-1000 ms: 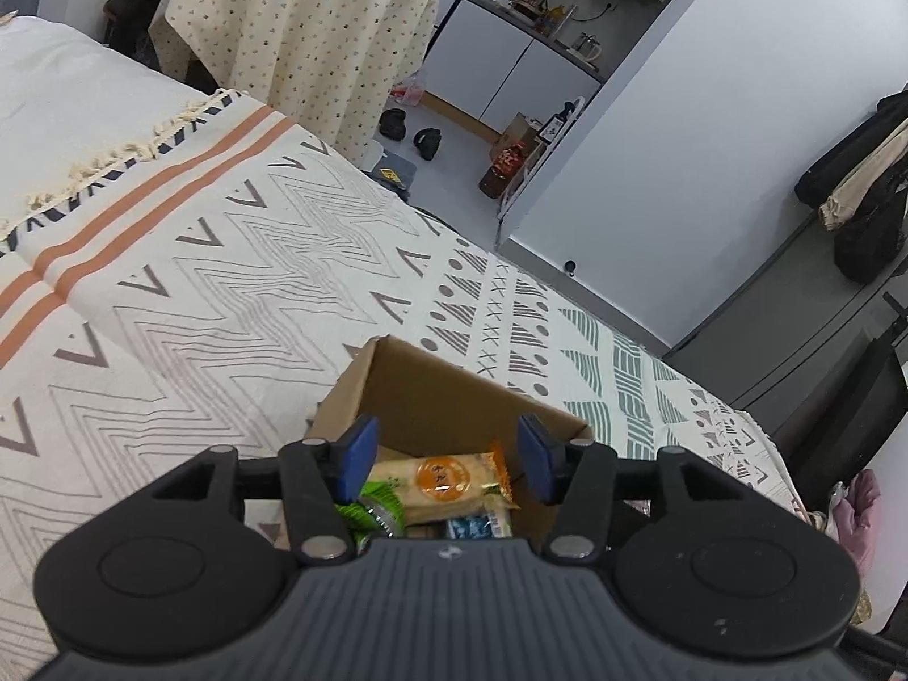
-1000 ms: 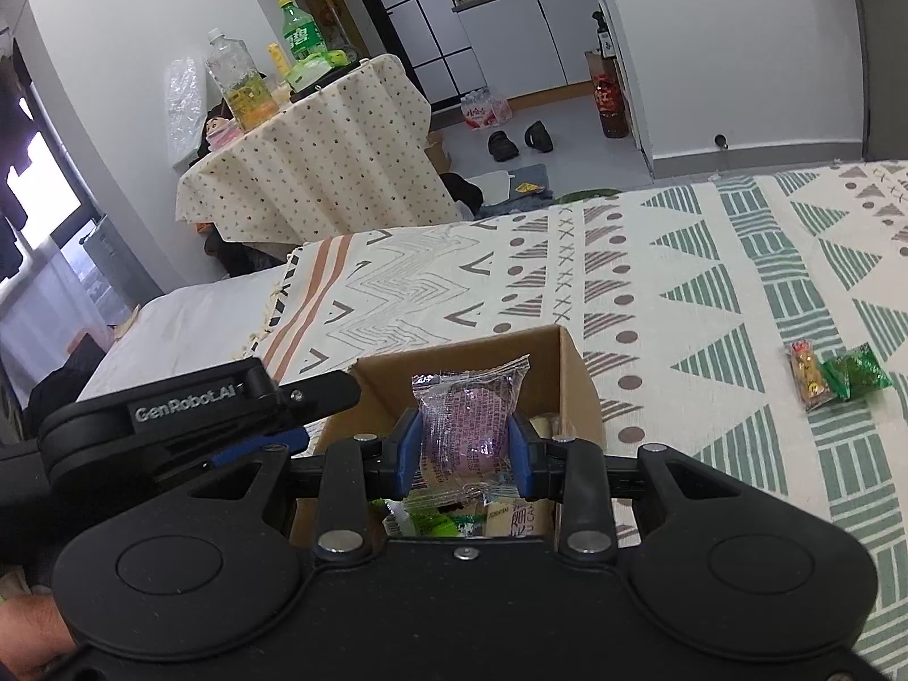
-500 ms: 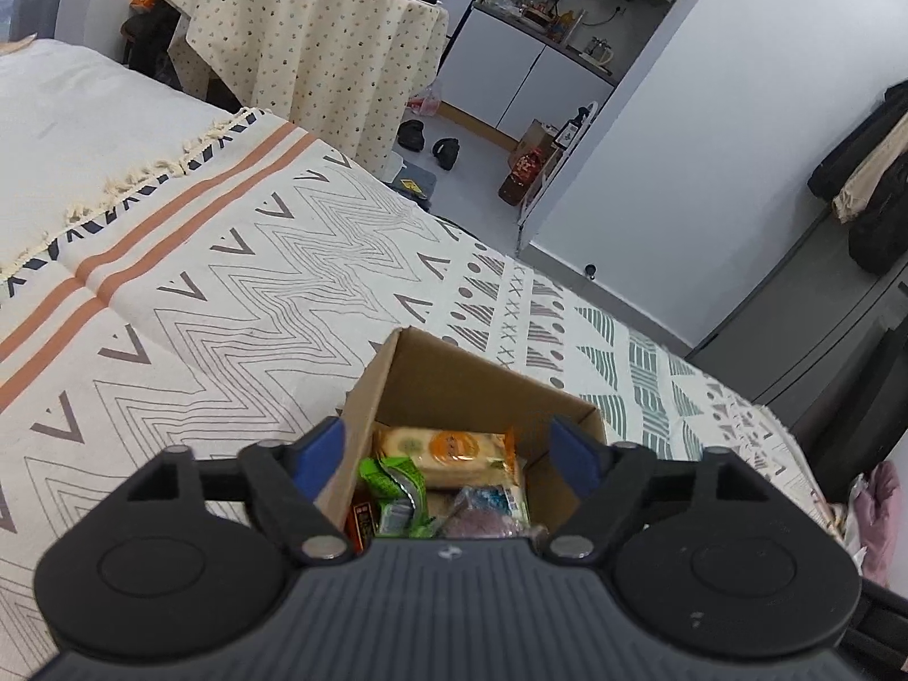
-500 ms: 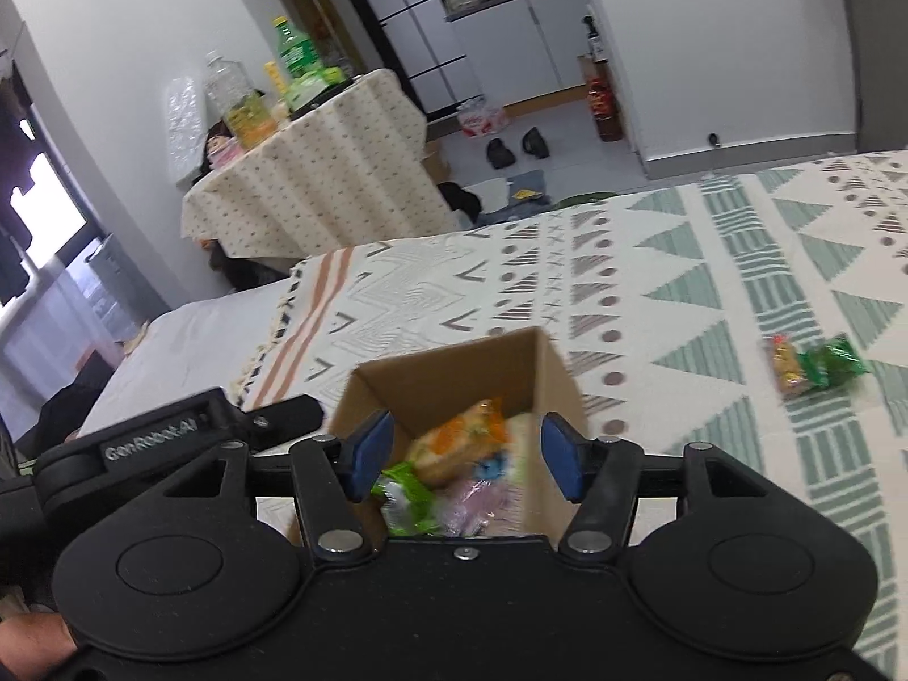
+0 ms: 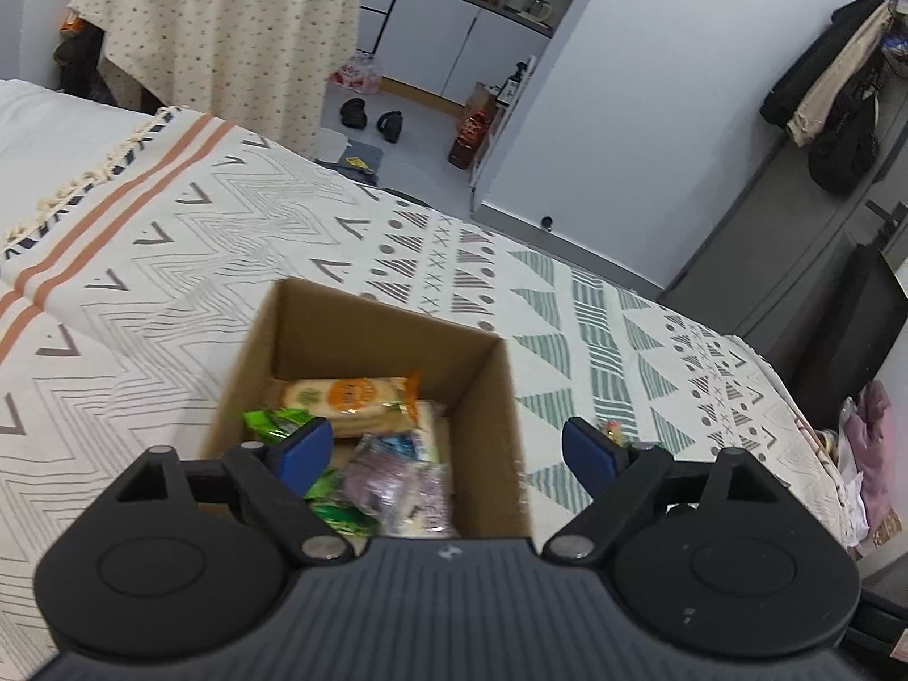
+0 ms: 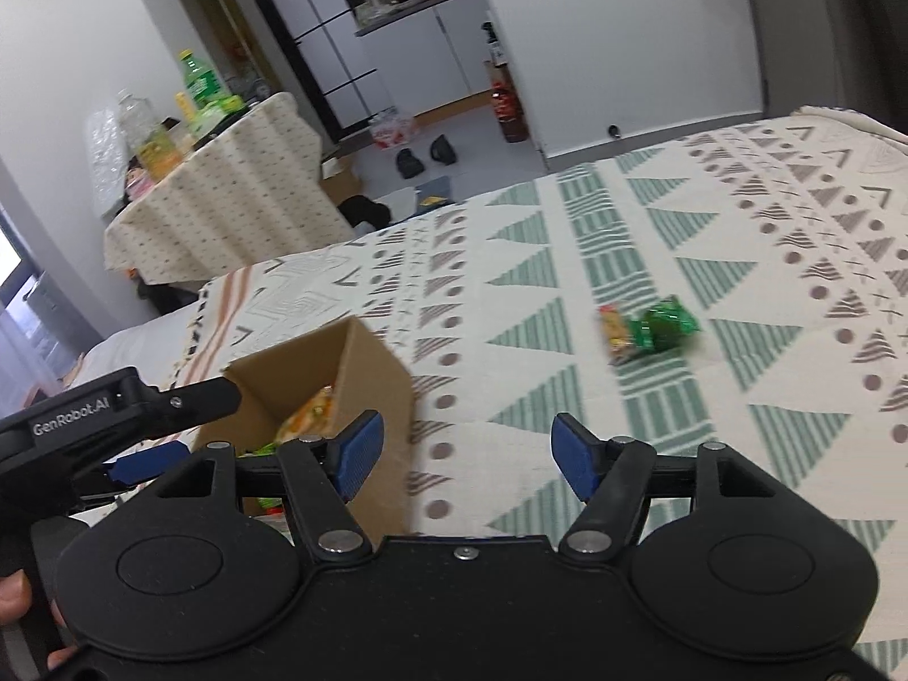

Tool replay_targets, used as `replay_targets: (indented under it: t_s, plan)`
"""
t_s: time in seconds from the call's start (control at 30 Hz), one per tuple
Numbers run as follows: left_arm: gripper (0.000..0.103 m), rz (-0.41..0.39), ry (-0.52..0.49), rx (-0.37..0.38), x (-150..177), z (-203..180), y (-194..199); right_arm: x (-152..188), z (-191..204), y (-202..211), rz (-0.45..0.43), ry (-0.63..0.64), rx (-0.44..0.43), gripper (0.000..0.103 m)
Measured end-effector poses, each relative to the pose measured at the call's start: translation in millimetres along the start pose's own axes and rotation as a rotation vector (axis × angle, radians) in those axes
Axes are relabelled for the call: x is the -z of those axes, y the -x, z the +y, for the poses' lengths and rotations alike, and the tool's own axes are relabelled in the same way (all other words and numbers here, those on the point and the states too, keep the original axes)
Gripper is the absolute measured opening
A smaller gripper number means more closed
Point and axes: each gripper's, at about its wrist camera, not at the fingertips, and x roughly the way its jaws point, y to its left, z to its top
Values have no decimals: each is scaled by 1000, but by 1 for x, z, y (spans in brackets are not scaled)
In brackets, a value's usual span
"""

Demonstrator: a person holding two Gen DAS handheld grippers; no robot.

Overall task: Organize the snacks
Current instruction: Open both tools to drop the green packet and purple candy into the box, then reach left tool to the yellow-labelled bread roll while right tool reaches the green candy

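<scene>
An open cardboard box (image 5: 352, 335) (image 6: 371, 374) sits on the patterned bedspread and holds several snack packs: an orange cracker pack (image 5: 346, 400), green packs (image 5: 267, 423) and a purple clear-wrapped pack (image 5: 391, 482). My left gripper (image 5: 448, 448) hovers open just above the box's near side, nothing between its fingers. My right gripper (image 6: 465, 448) is open and empty, to the right of the box. Two loose snacks lie further right on the bedspread: a green pack (image 6: 667, 326) and a small yellow-red pack (image 6: 616, 332). The left gripper's body (image 6: 85, 420) shows at the left of the right wrist view.
The bedspread (image 5: 170, 261) covers a bed. Beyond its far edge stands a table with a dotted cloth (image 5: 227, 45) carrying bottles (image 6: 196, 76). Slippers (image 5: 371, 116) lie on the floor by white cabinets. A hand (image 6: 17, 596) holds the left grip.
The right gripper opened and dropped the purple pack into the box, then swung right toward the loose snacks. The left gripper opened wider and drew back, so more of the box shows.
</scene>
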Motion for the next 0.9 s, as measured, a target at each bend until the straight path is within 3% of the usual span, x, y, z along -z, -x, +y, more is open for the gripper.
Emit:
replay_targets:
  t_s: [0.7,0.9]
  plan:
    - [84,20,-66,88,3,-80,-50,-26,-82,-14,-25,-101,52,65]
    - [74,43,-82,83,4,-100,-77,-35,-101,-34,-15,-139,50,65]
